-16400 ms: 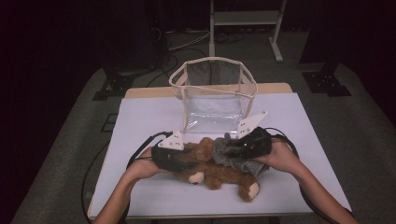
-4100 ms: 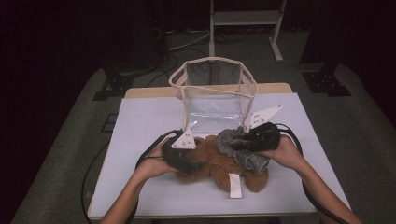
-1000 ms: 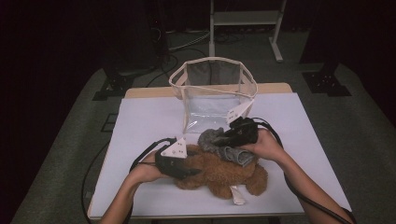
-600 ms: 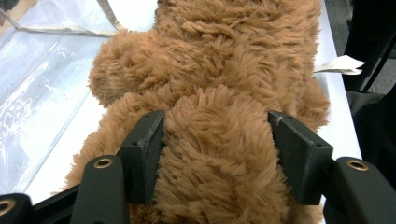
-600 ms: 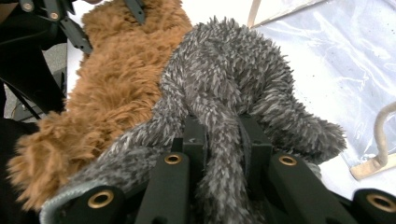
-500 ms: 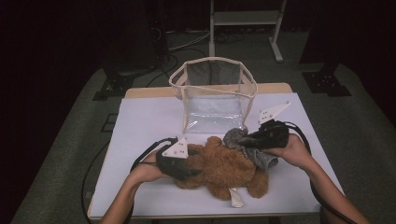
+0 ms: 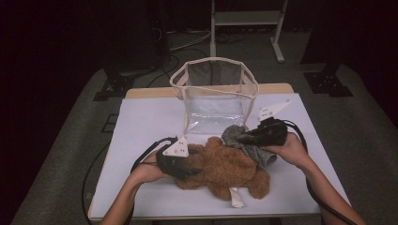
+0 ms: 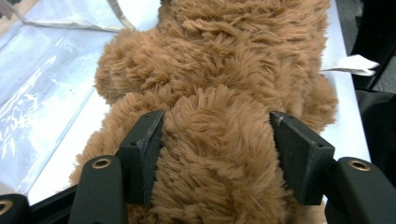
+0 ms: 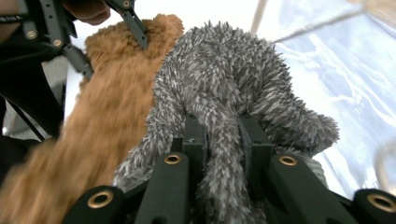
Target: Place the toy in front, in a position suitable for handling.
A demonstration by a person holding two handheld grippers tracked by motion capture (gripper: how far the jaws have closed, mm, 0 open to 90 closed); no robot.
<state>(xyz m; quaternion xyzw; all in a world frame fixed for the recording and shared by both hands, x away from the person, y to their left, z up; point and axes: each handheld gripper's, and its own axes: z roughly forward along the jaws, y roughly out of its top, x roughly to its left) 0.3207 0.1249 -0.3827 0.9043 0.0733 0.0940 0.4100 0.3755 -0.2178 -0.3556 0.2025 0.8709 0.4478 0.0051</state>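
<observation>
White table (image 7: 141,122) — brown teddy (image 7: 225,168) gripped left, grey garment (image 7: 248,145) pinched right.

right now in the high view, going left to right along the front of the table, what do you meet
left hand → left gripper clamped on the brown teddy bear → grey plush cloth → right gripper pinching it → right hand. The clear bag stands behind them, so it has no place in this order.

A shaggy brown teddy bear (image 7: 225,169) lies sprawled near the desk's front edge, a white tag at its near side. A fuzzy grey plush (image 7: 244,140) rests against its far right side.
</observation>
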